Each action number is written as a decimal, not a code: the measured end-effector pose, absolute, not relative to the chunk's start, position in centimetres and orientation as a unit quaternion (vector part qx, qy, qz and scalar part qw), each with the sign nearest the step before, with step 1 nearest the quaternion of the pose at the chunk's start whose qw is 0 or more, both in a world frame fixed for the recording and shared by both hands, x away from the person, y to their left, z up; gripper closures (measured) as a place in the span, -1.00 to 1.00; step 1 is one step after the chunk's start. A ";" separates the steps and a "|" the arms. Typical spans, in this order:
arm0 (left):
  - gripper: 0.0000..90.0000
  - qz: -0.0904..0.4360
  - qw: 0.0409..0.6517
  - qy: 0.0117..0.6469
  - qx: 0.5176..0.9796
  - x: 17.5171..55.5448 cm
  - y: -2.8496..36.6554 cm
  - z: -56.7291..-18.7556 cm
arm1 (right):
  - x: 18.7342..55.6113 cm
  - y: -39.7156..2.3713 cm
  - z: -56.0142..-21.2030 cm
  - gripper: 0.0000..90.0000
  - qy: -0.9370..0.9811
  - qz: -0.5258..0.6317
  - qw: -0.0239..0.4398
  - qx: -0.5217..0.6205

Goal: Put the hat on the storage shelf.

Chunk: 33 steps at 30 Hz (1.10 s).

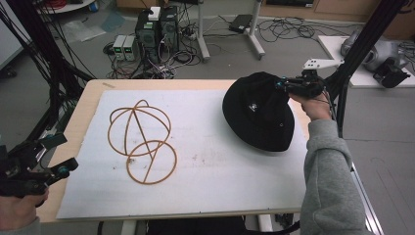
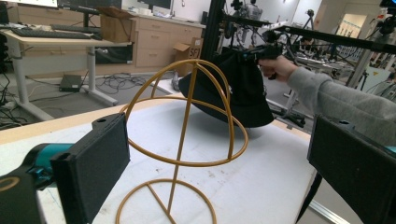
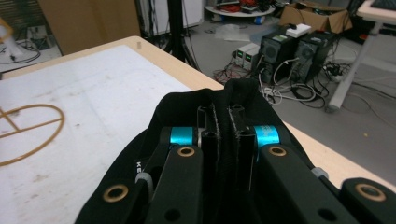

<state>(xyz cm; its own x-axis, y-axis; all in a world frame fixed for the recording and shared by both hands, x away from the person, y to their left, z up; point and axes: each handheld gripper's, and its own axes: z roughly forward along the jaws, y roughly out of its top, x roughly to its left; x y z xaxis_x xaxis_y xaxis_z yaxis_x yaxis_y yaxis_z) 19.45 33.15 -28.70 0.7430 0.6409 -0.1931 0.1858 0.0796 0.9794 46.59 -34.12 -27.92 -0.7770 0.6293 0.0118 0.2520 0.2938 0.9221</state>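
In the high view, a black cloth hat [image 1: 258,113] is seen tilted near the table's [image 1: 83,117] far right corner, clamped at its top by the right gripper [image 1: 283,86]; bare white sheet [image 1: 210,166] lies between it and the wire stand [image 1: 142,142]. In the left gripper view, the left gripper [image 2: 219,163] is held with jaws wide apart before the stand's golden hoops, its base ring cut off below. In the right gripper view, a fold of hat fabric is pinched between closed jaws, most of the hat hidden.
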 end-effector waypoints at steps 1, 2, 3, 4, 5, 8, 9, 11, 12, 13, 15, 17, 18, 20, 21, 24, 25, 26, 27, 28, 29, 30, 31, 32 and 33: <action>-0.87 0.170 0.664 0.315 0.657 19.5 33.2 -28.7 | 46.4 -34.1 -27.4 0.91 0.784 0.525 0.182 0.276; -0.87 0.170 0.664 0.315 0.657 19.5 33.2 -28.7 | 46.3 -34.0 -26.9 0.91 0.784 0.528 0.181 0.272; -0.87 0.170 0.663 0.315 0.657 19.5 33.2 -28.7 | 46.1 -33.9 -26.3 0.91 0.784 0.530 0.181 0.267; -0.87 0.170 0.664 0.315 0.657 19.5 33.2 -28.7 | 45.8 -33.8 -25.5 0.91 0.785 0.532 0.184 0.260; -0.87 0.169 0.664 0.315 0.657 19.5 33.2 -28.7 | 45.7 -33.7 -24.9 0.91 0.786 0.532 0.184 0.255; -0.87 0.169 0.663 0.317 0.657 19.5 33.1 -28.7 | 45.2 -33.4 -23.1 0.91 0.791 0.530 0.187 0.244; -0.87 0.169 0.663 0.316 0.657 19.5 33.1 -28.7 | 45.0 -33.3 -22.6 0.91 0.792 0.529 0.190 0.237; -0.87 0.169 0.662 0.317 0.658 19.5 33.0 -28.7 | 44.7 -33.2 -21.6 0.91 0.794 0.528 0.192 0.231; -0.87 0.168 0.663 0.315 0.658 19.5 33.0 -28.7 | 44.6 -33.2 -21.2 0.91 0.795 0.528 0.192 0.228; -0.87 0.169 0.661 0.315 0.660 19.6 32.9 -28.7 | 44.5 -33.2 -20.7 0.91 0.796 0.527 0.193 0.224; -0.87 0.167 0.659 0.315 0.662 19.7 32.7 -28.8 | 44.2 -33.2 -19.8 0.91 0.797 0.528 0.190 0.221; -0.87 0.164 0.659 0.314 0.664 19.8 32.4 -28.8 | 43.9 -33.3 -18.8 0.91 0.799 0.528 0.191 0.217; -0.87 0.164 0.658 0.314 0.665 19.8 32.3 -28.8 | 43.7 -33.4 -18.4 0.91 0.799 0.528 0.194 0.212; -0.87 0.164 0.656 0.311 0.668 19.9 32.2 -28.8 | 43.4 -33.4 -17.7 0.91 0.801 0.527 0.196 0.204; -0.87 0.164 0.656 0.312 0.667 19.9 32.2 -28.8 | 43.2 -33.4 -17.3 0.91 0.803 0.526 0.201 0.197; -0.87 0.164 0.658 0.313 0.665 19.9 32.1 -28.9 | 42.5 -33.5 -16.0 0.91 0.804 0.525 0.211 0.184; -0.87 0.164 0.658 0.313 0.665 19.9 32.1 -28.9 | 42.4 -33.5 -15.6 0.91 0.803 0.525 0.215 0.180; -0.87 0.162 0.656 0.314 0.667 20.0 32.0 -29.0 | 42.2 -33.5 -15.3 0.91 0.802 0.528 0.215 0.177; -0.87 0.160 0.655 0.314 0.668 20.1 32.0 -29.0 | 42.0 -33.5 -14.9 0.91 0.803 0.529 0.215 0.173; -0.87 0.159 0.654 0.315 0.669 20.1 31.9 -29.1 | 41.9 -33.5 -14.6 0.91 0.804 0.529 0.215 0.167; -0.87 0.159 0.654 0.314 0.670 20.2 31.9 -29.1 | 41.7 -33.5 -14.2 0.91 0.805 0.529 0.214 0.164; -0.87 0.158 0.654 0.314 0.670 20.2 31.9 -29.1 | 41.6 -33.5 -13.9 0.91 0.807 0.527 0.213 0.160; -0.87 0.158 0.653 0.314 0.671 20.2 31.8 -29.1 | 41.4 -33.4 -13.6 0.91 0.808 0.526 0.211 0.158; -0.87 0.158 0.653 0.313 0.671 20.2 31.8 -29.1 | 41.3 -33.4 -13.3 0.91 0.810 0.524 0.212 0.155; -0.87 0.158 0.653 0.314 0.670 20.2 31.8 -29.1 | 41.3 -33.3 -12.9 0.91 0.813 0.520 0.217 0.148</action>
<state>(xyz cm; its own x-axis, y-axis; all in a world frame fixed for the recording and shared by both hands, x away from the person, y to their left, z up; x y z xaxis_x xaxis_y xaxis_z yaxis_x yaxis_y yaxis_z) 20.18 31.85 -29.09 0.7522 0.6284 -0.1983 0.2147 0.0507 0.9754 41.26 -33.29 -12.94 -0.8617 0.4665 -0.1995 0.0142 0.4152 0.9096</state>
